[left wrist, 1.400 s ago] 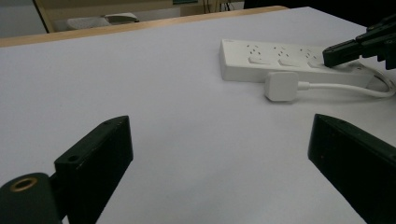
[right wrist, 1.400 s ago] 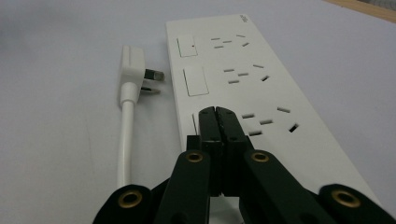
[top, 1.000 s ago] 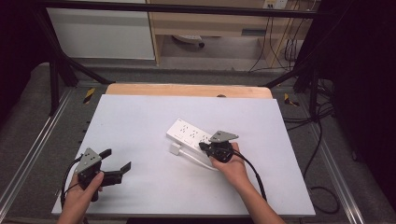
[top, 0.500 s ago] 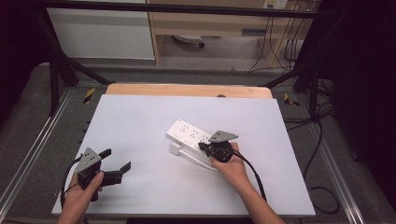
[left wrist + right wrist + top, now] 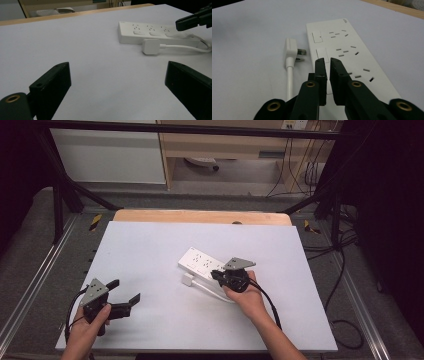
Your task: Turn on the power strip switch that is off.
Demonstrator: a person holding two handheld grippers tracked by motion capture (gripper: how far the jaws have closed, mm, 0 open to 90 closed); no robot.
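Between the right gripper [image 5: 327,62] jaws, a narrow gap only, nearly closed, nothing grasped. Directly under and ahead of these jaws, white power strip [image 5: 347,53] flat on white table [image 5: 150,255]; just left, its plug [image 5: 291,51]. Left gripper [image 5: 126,292] jaws spread wide, empty, well apart from strip.

A white tabletop [image 5: 150,250] is edged at its far side by a wooden strip [image 5: 200,216]. Beyond it, a white cabinet [image 5: 110,155] is set beside a wooden shelf unit [image 5: 225,145]. Dark cables [image 5: 295,175] are hung near the shelf unit, over grey carpet [image 5: 30,235].
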